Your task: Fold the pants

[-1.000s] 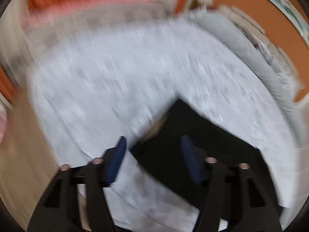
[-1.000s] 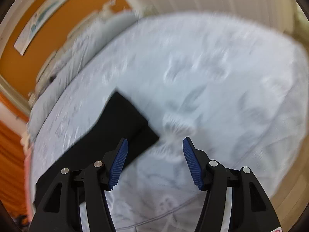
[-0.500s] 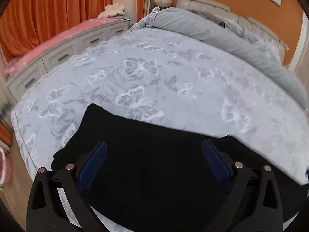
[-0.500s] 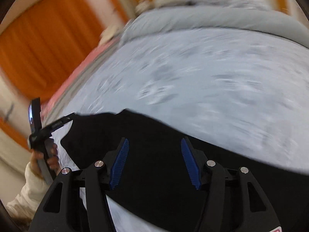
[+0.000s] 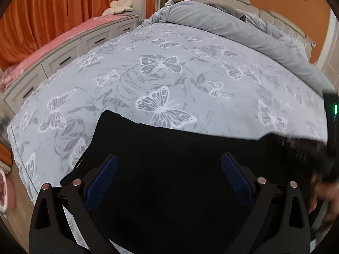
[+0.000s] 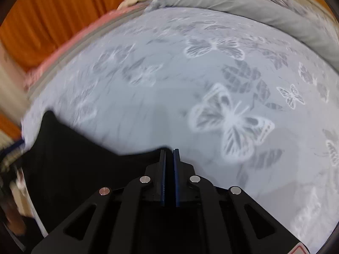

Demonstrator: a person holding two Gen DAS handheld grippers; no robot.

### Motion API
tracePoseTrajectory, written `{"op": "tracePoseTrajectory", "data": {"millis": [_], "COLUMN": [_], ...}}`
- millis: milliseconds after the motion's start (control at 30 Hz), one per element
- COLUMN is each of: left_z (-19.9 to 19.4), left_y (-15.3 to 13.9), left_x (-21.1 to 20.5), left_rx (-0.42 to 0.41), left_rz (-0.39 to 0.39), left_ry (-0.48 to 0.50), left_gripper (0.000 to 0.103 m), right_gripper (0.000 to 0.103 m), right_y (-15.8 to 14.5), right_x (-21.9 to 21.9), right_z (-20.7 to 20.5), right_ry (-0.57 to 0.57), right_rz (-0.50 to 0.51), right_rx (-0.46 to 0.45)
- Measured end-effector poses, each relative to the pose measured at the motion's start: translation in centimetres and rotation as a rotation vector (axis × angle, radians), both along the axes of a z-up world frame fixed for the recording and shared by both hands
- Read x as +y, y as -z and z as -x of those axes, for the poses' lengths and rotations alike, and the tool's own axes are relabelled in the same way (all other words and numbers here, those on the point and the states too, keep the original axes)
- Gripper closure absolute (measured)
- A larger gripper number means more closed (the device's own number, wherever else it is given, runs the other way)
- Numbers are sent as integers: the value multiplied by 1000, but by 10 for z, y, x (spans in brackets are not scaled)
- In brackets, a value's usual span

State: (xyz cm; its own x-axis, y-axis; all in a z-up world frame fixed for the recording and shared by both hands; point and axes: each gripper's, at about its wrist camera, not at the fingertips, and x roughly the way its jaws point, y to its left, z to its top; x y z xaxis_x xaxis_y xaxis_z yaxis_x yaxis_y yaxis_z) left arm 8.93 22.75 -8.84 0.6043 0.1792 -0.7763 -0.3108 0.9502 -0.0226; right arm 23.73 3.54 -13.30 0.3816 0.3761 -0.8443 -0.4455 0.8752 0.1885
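The black pants [image 5: 169, 158] lie on the near part of the bed [image 5: 169, 67], spread across its front edge. My left gripper [image 5: 168, 169] is open, its blue pads wide apart just above the middle of the pants, holding nothing. My right gripper [image 6: 168, 158] is shut on the far edge of the pants [image 6: 84, 158] near their right end. The right gripper also shows as a dark blur at the right of the left wrist view [image 5: 307, 154].
The bed has a grey butterfly-print cover [image 6: 233, 116]. A rolled grey duvet [image 5: 233, 27] lies at the headboard. A white drawer unit with a pink top [image 5: 63, 53] stands along the left, orange curtains [image 5: 53, 10] behind it. Wood floor [image 5: 14, 222] lies at lower left.
My right gripper has closed on the pants edge; half a second ago it was open. My left gripper has stayed open over the pants and moved slightly closer.
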Motion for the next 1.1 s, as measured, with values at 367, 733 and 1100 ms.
{"op": "tracePoseTrajectory", "data": {"millis": [367, 733, 1100], "left_z": [-3, 4, 22], "left_y": [16, 4, 6], "left_x": [-15, -103, -193], "left_rx": [75, 3, -23], "left_rz": [-98, -200, -207], "left_ry": [36, 202, 357], "left_gripper": [7, 7, 5], "right_gripper": [100, 95, 40], "right_y": [-23, -94, -76], "right_x": [-32, -198, -464], "right_z": [59, 127, 254], "right_ry": [-31, 333, 926], "right_rz": [-58, -44, 168], "right_rx": [-3, -177, -163]}}
